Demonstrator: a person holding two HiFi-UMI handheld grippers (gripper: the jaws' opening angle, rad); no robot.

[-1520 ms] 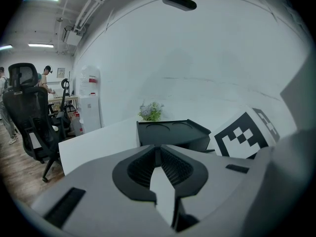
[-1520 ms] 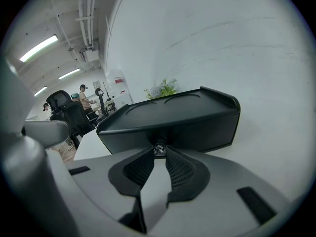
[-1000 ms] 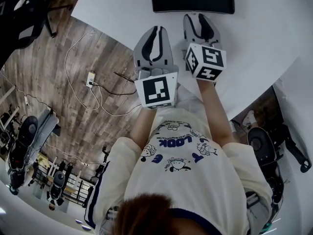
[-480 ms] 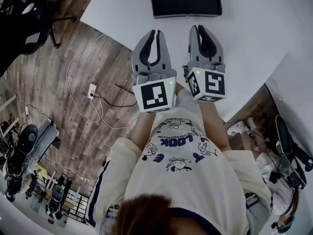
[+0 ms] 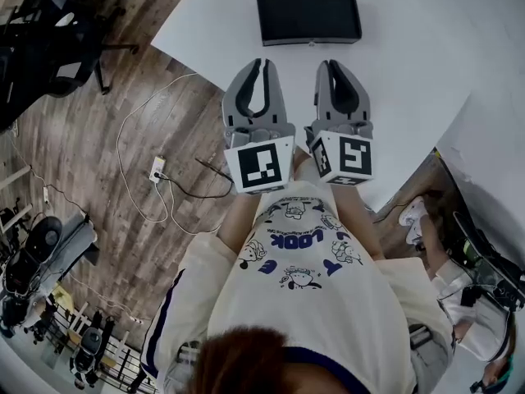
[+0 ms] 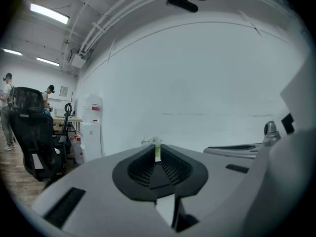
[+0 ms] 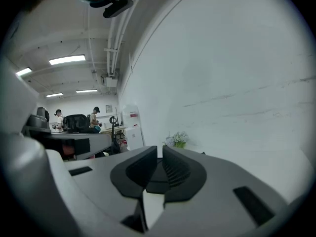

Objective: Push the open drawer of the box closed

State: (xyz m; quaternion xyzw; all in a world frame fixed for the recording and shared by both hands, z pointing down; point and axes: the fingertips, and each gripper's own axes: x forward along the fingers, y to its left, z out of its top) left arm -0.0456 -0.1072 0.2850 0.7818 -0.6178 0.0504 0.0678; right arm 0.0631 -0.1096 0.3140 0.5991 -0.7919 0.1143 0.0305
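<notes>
Box, black and flat, at the far side of the white bench, well ahead of both tongs and touched by neither; drawer front not readable from above. Right tongs gone from wide apart a second ago to almost together, closing the last sliver on nothing. Left tongs closed too, empty. Now level side by side, with the box sitting farther up the head view than before. Probably readied as blunt pushers; reach toward the drawer not yet begun.
</notes>
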